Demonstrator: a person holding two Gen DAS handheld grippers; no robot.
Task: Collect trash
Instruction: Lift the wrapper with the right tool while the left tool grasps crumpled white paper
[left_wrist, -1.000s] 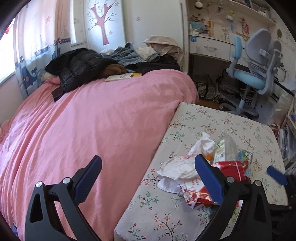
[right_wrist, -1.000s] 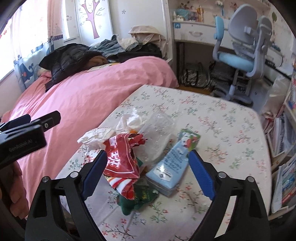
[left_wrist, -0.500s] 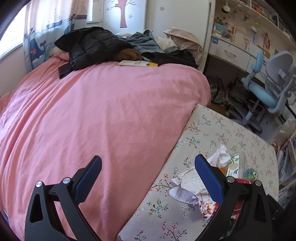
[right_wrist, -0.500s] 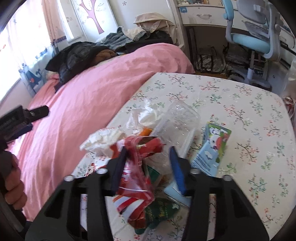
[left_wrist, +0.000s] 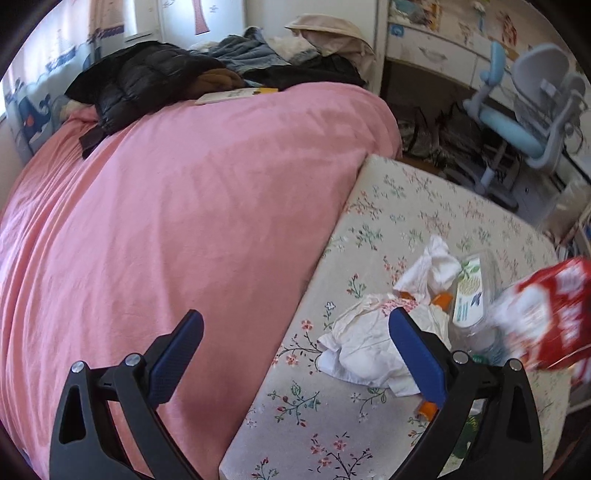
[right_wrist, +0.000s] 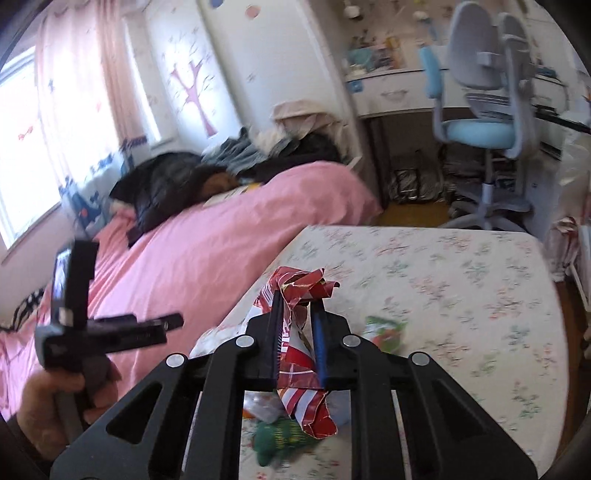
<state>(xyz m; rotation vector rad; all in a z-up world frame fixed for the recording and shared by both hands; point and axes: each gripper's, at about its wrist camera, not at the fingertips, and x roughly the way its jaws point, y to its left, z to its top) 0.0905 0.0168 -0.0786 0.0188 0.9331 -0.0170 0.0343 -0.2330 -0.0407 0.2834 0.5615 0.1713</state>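
Right gripper (right_wrist: 297, 339) clamped on one red-and-white wrapper (right_wrist: 295, 345), lifted clear of the trash pile; pickup step in hand.

Wrapper sits pinched between the nearly closed jaws, crumpled top sticking out ahead of the fingertips, tail hanging below them; in the left view it shows blurred, off to the far right (left_wrist: 546, 314). Left gripper (left_wrist: 295, 354) wide open, holding nothing, with the white tissues (left_wrist: 369, 343) just ahead of its right finger. Judgement: the next move calls for carrying the wrapper to a bin; none is in view. Left on the floral table (left_wrist: 406, 206): about two tissue wads (edges hard to separate), one clear plastic container (left_wrist: 476, 295), one green packet (right_wrist: 280, 439) below the right gripper, one blurred green-and-white pouch (right_wrist: 384, 332) ahead to its right. One pink bed (left_wrist: 166, 221) left of the table.
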